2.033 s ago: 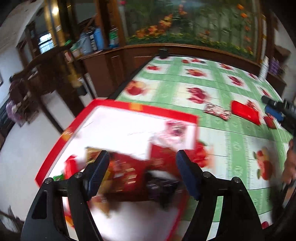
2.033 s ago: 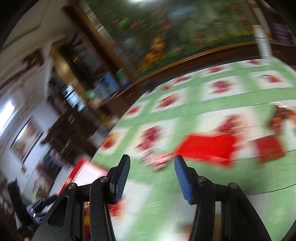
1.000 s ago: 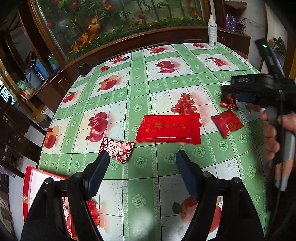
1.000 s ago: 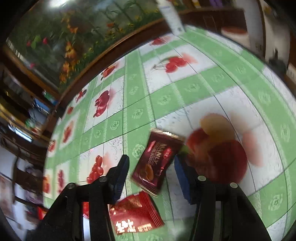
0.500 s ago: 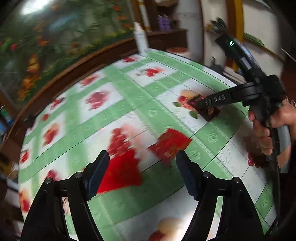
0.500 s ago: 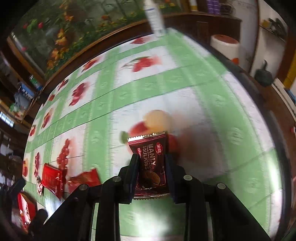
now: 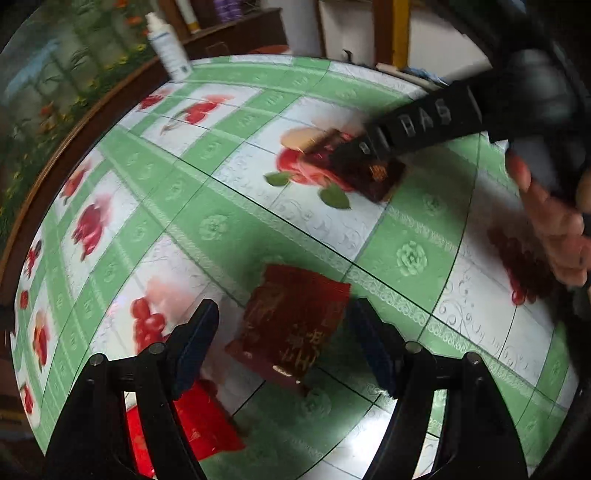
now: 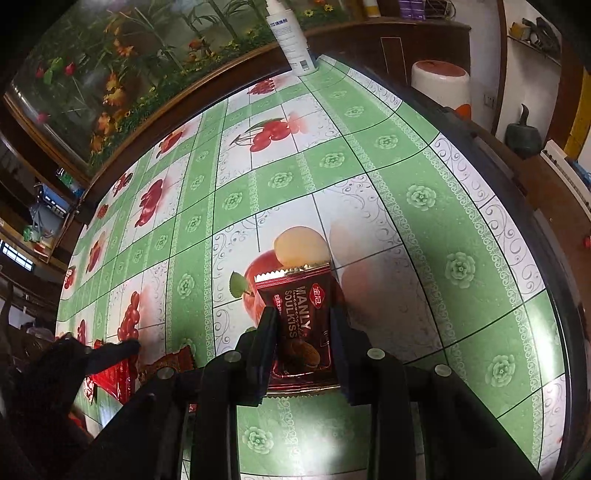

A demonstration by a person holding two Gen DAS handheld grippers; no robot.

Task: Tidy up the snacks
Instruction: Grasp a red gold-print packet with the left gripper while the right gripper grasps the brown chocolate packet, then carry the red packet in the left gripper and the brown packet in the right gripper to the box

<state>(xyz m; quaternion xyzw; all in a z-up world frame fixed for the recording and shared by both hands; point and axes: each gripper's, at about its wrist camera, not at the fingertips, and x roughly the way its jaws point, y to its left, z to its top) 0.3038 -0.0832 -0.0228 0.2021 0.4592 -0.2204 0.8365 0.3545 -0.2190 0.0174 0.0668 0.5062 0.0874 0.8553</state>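
Note:
A dark brown "Manly Soulkiss" snack packet (image 8: 303, 295) lies on the green-and-white fruit-print tablecloth (image 8: 417, 195), and my right gripper (image 8: 303, 325) is shut on its sides. From the left wrist view that right gripper (image 7: 354, 147) and the same packet (image 7: 373, 173) appear at the upper right, with a hand (image 7: 554, 221) behind them. My left gripper (image 7: 284, 314) hangs open over a dark red square packet (image 7: 291, 325), which lies between the fingers without being touched. A long bright red packet (image 7: 199, 421) lies behind the left finger.
A white spray bottle (image 8: 291, 33) stands at the table's far edge by a wooden frame with a flower picture. The table's dark right edge (image 8: 517, 177) runs close by, with a white stool (image 8: 439, 85) beyond it. More red packets (image 8: 110, 376) lie at the left.
My right gripper has closed on the brown packet that lay between its open fingers. My left gripper has swung from the red-rimmed box across the table to above the square red packet.

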